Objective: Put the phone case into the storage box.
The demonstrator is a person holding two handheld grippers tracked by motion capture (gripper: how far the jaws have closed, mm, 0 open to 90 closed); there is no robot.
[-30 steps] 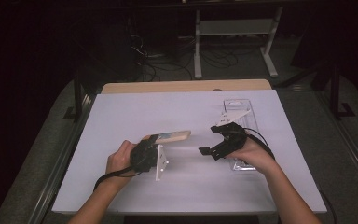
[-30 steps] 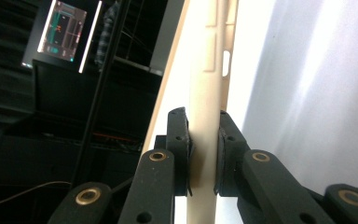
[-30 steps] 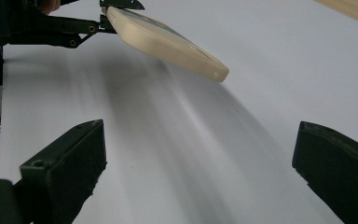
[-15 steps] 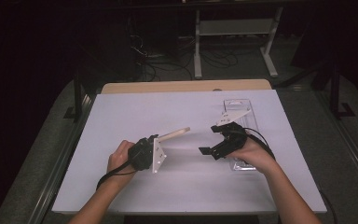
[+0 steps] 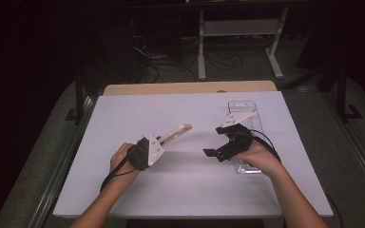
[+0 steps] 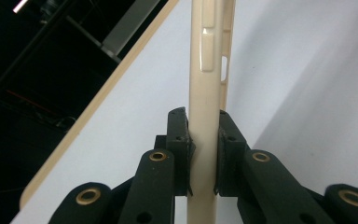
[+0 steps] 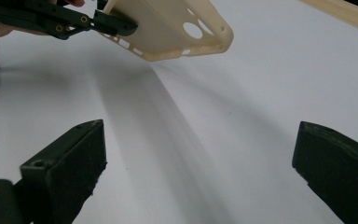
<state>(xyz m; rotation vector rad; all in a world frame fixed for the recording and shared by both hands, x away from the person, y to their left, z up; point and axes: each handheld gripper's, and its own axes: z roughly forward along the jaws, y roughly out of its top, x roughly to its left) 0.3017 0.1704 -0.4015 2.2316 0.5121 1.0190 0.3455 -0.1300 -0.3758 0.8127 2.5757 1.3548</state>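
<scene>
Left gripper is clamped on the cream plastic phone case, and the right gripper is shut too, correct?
Not quite. The left gripper is clamped on the cream plastic phone case, but the right gripper is open: the right gripper view shows its jaws wide apart with nothing between them.

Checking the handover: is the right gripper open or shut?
Open: the right gripper shows its jaws wide apart, only white table between.

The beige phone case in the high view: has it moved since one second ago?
Yes. The beige phone case, shut in the left hand-held gripper, has tilted up at its far end, off the white table.
</scene>
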